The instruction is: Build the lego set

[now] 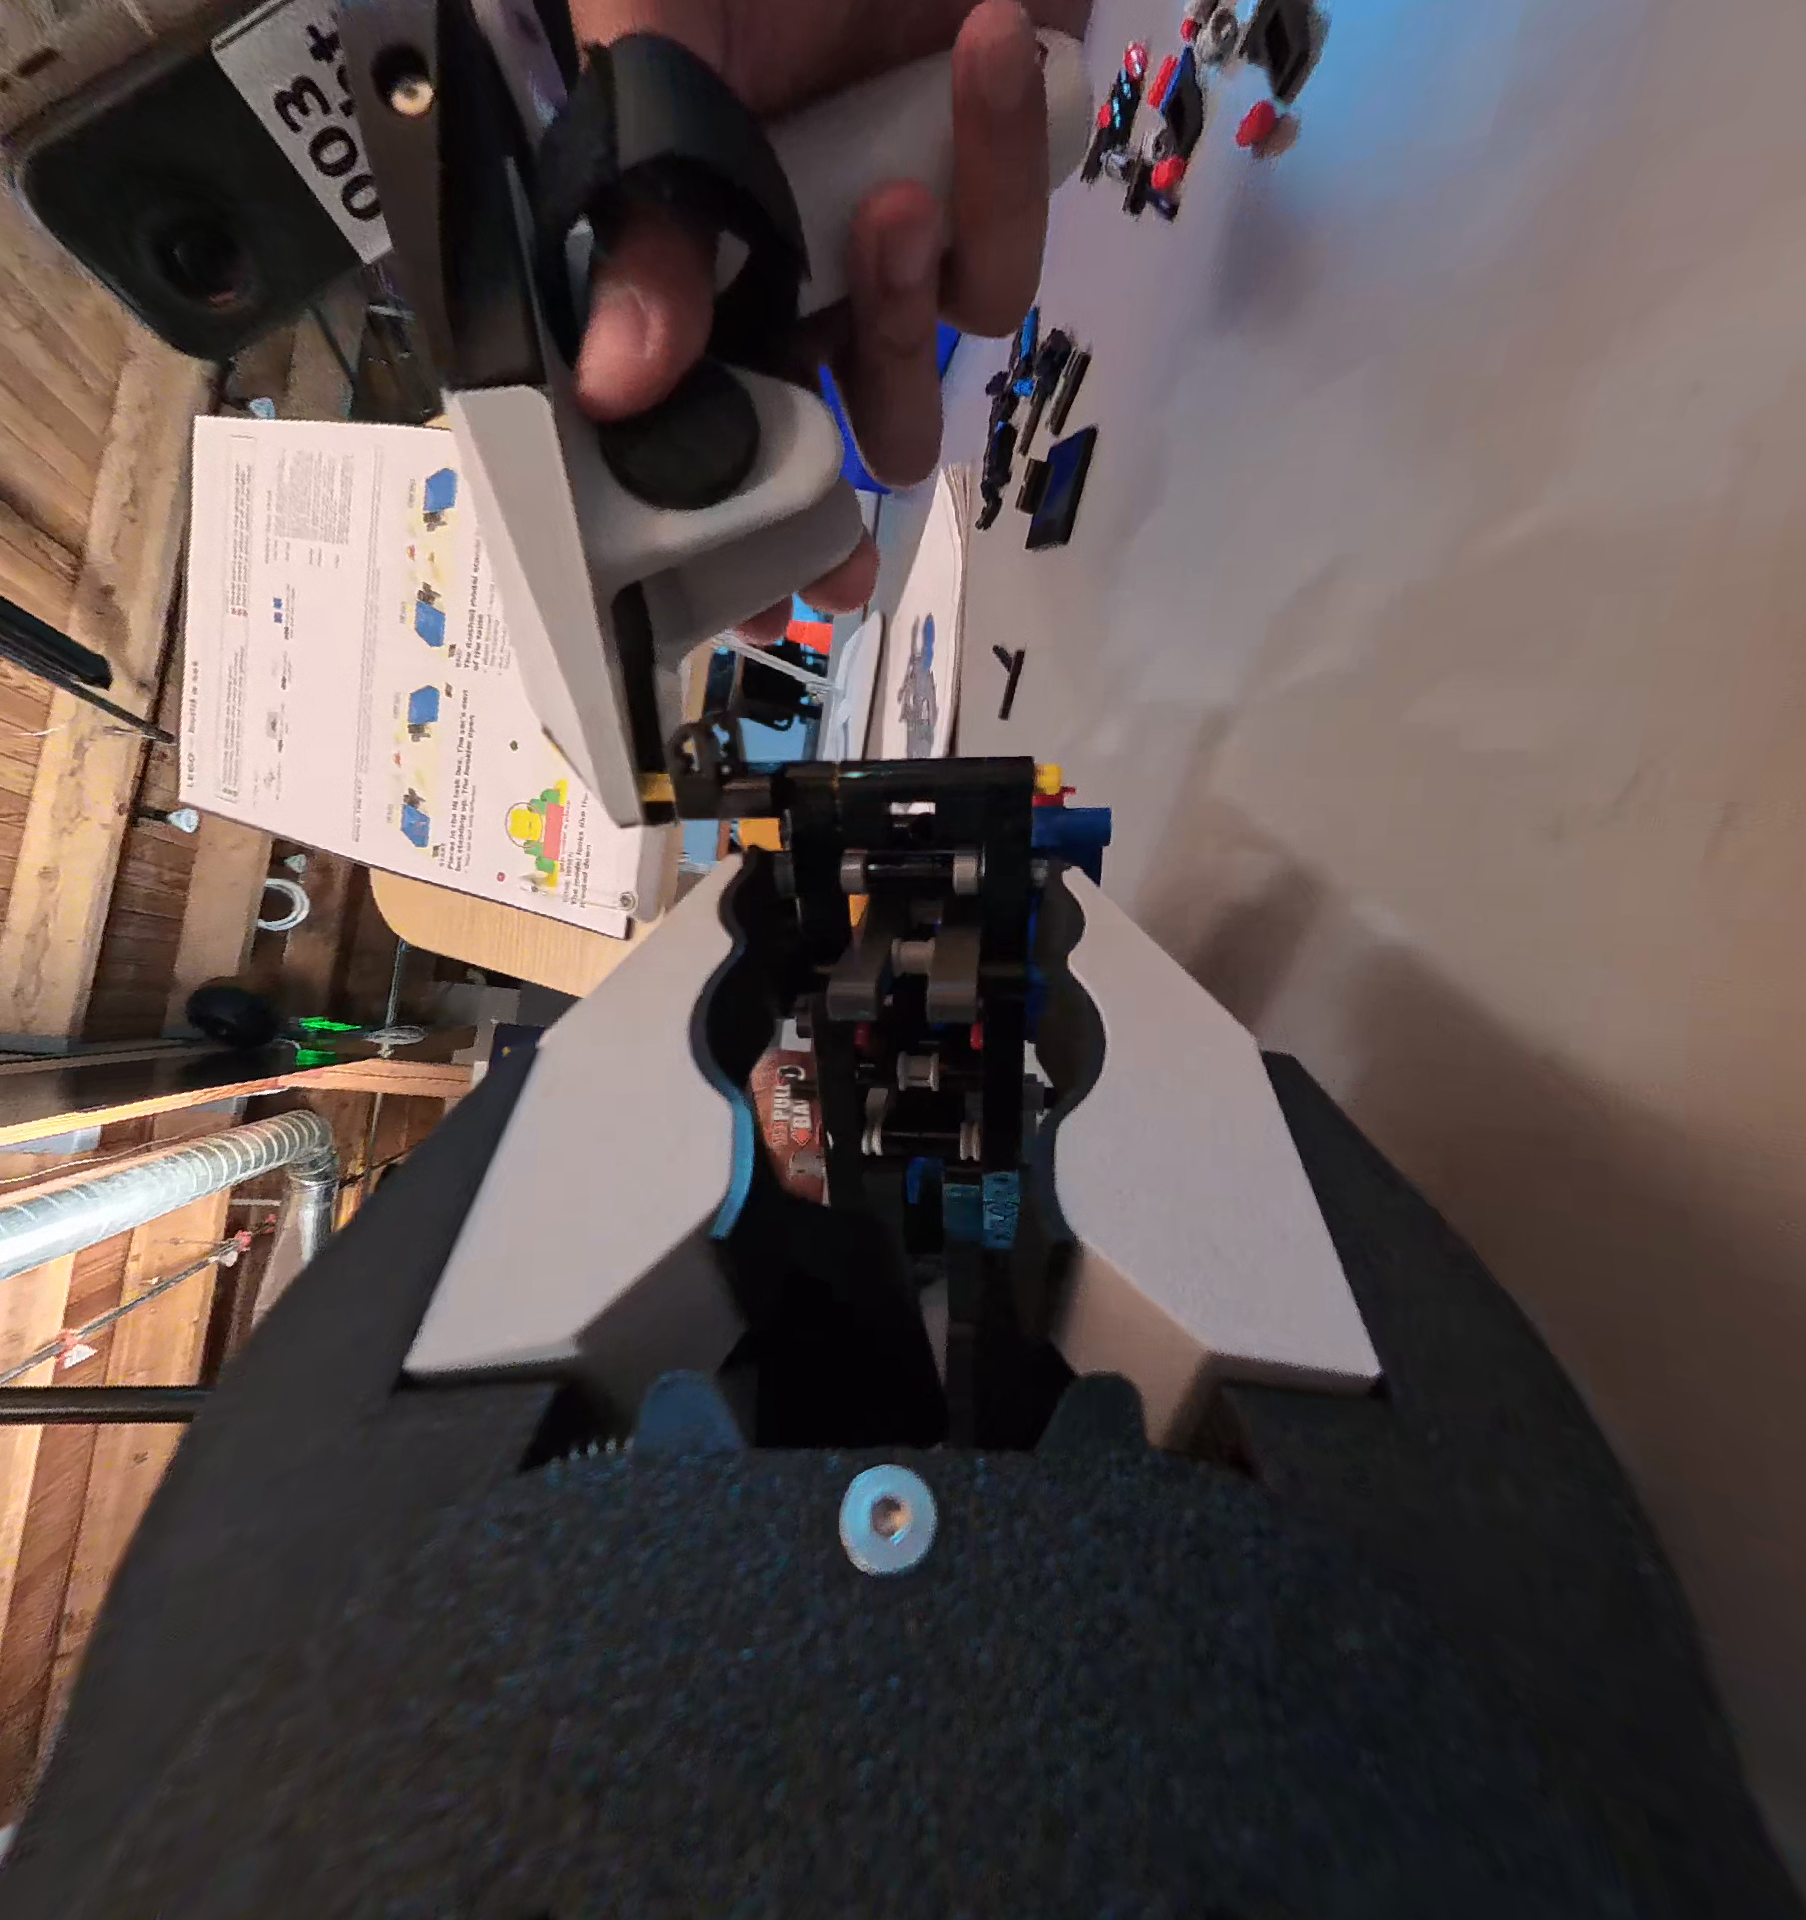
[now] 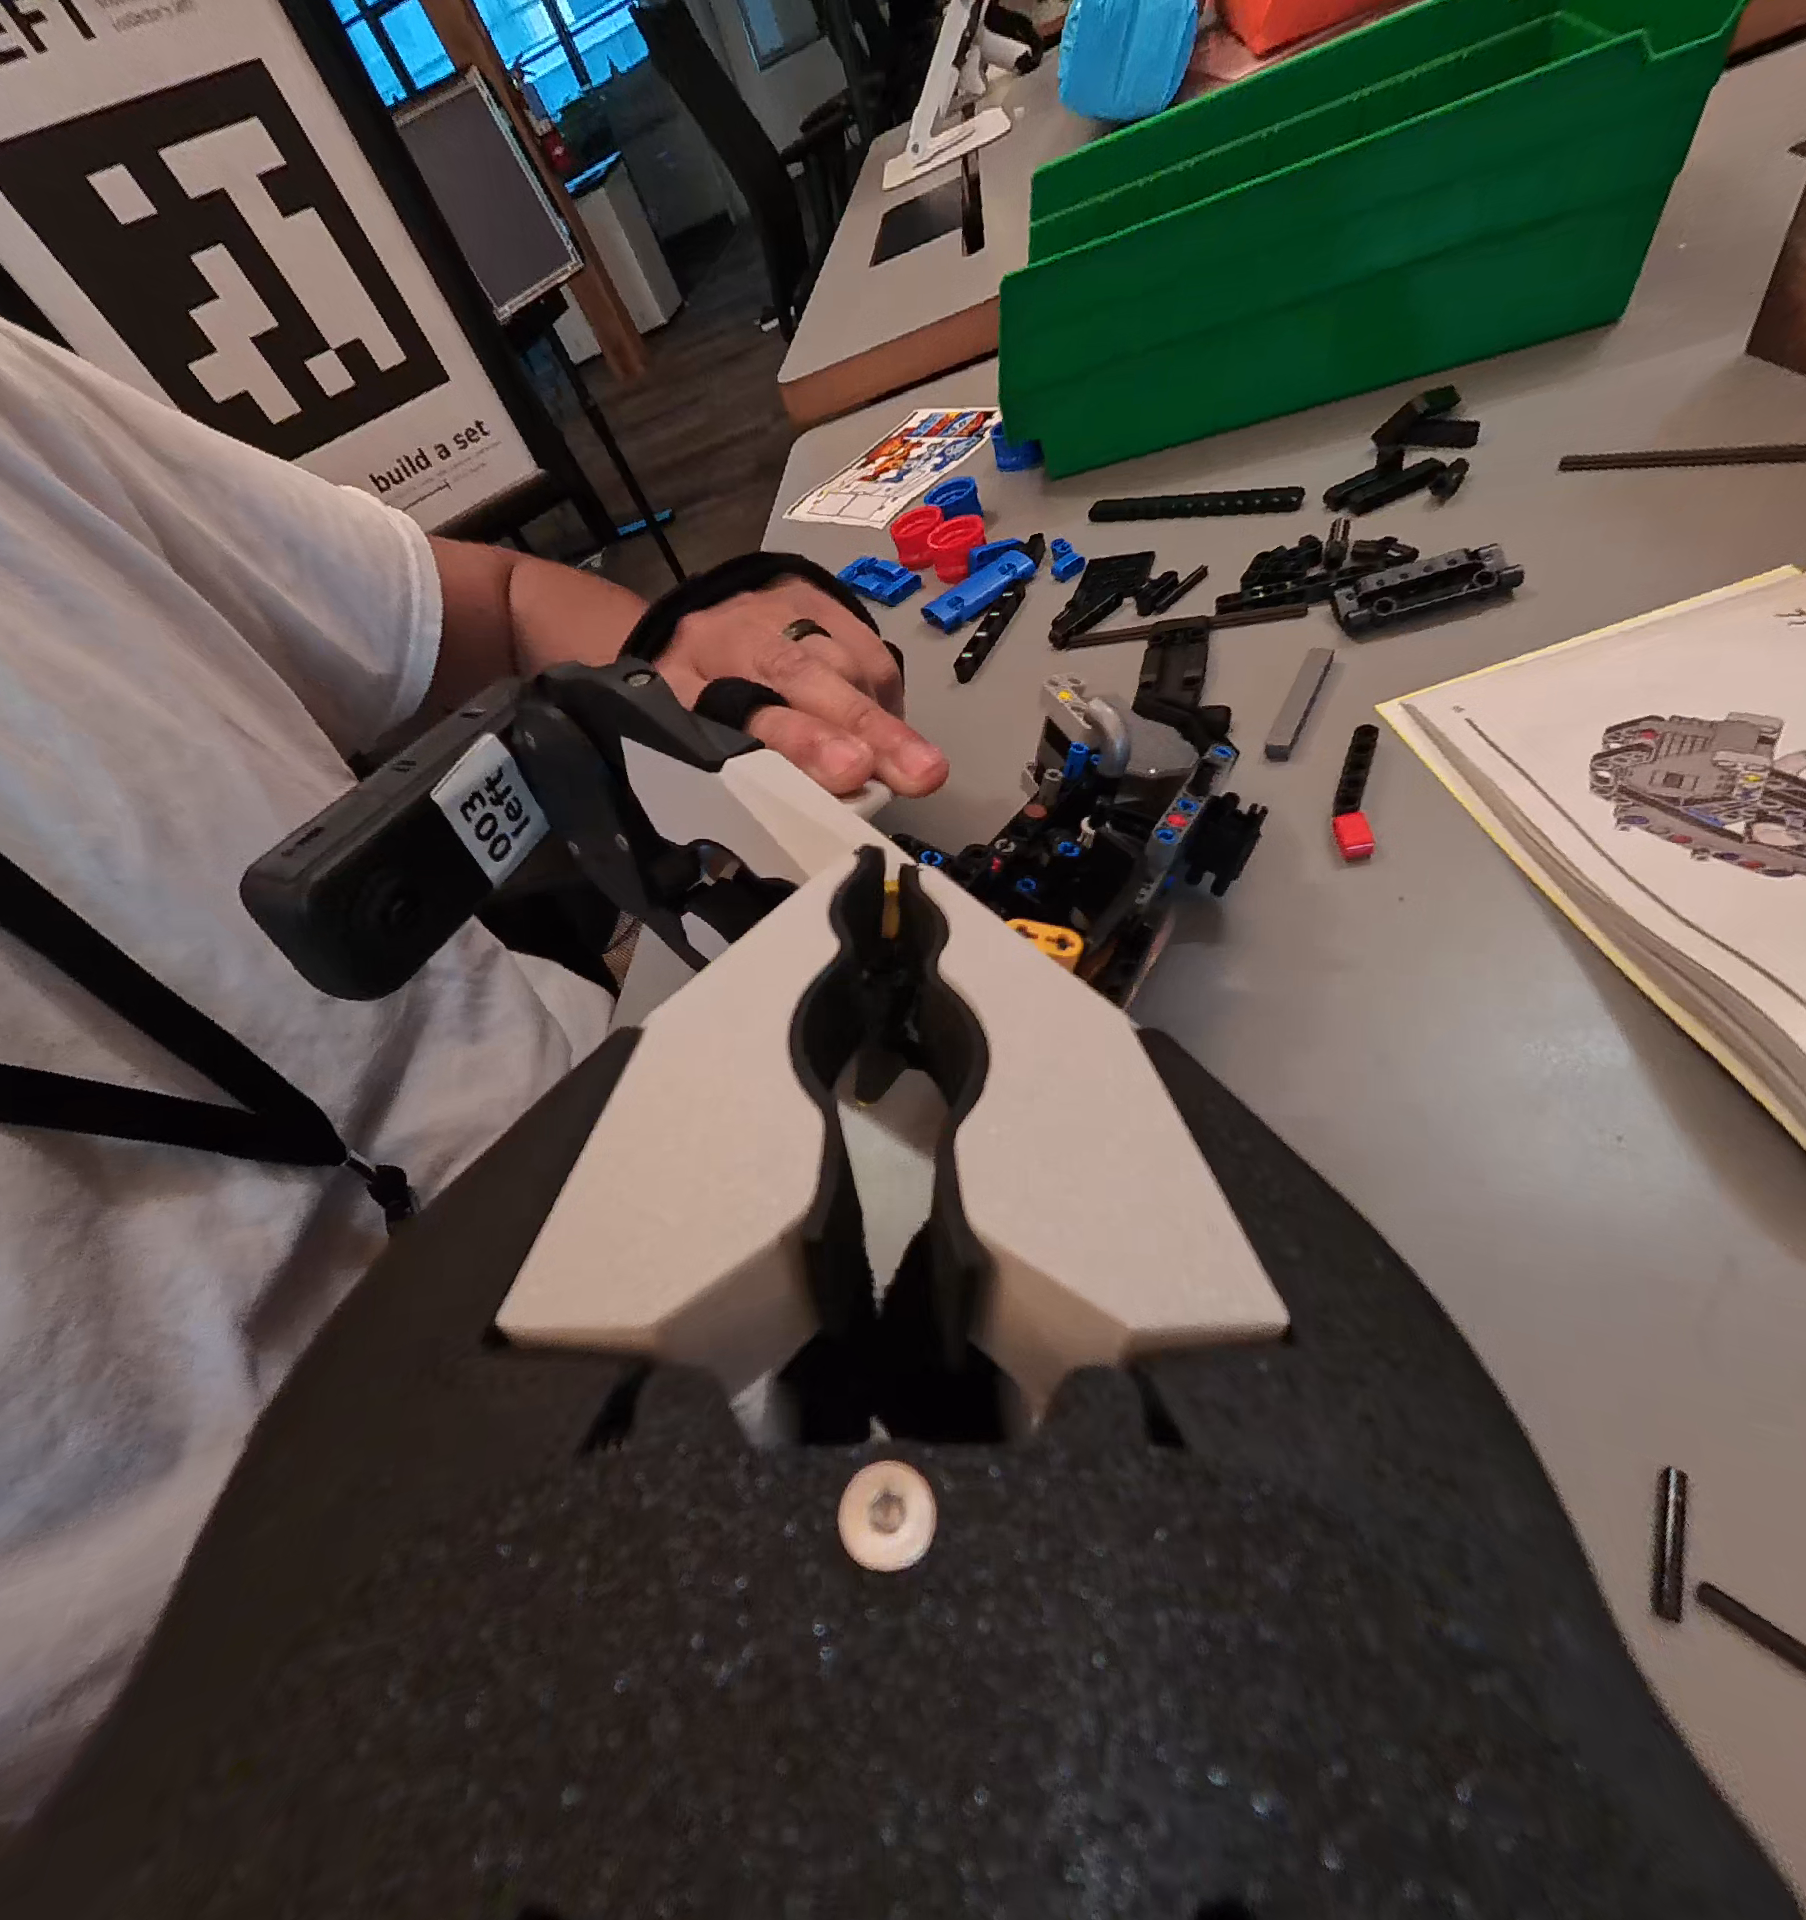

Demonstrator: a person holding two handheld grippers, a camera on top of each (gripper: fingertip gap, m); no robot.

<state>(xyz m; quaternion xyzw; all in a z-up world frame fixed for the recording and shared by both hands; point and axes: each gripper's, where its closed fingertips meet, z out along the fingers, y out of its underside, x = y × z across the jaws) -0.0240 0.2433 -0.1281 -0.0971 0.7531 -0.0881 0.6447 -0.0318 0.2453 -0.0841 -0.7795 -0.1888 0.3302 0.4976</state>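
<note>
So the half-built lego model, mostly black with blue pins and a grey curved bit on top, is sitting down on the grey table in my right wrist view, just left of the open instruction book. My left gripper has its grey fingers clamped on both sides of the model's black frame, so that's a firm grasp. In the left wrist view the whole scene is rolled sideways, with the table running up the right edge, so that gripper is tipped well over onto its side. From the other camera the left hand is reaching in from the left, palm down, fingers stretched forward along the handle, a black strap around it. My right gripper comes in at the model's near end, jaws nearly together and pinching a small yellow piece right at the tips. Loose parts, black, blue and red, are scattered on the table behind the model, with a sticker sheet and green bins farther back.
</note>
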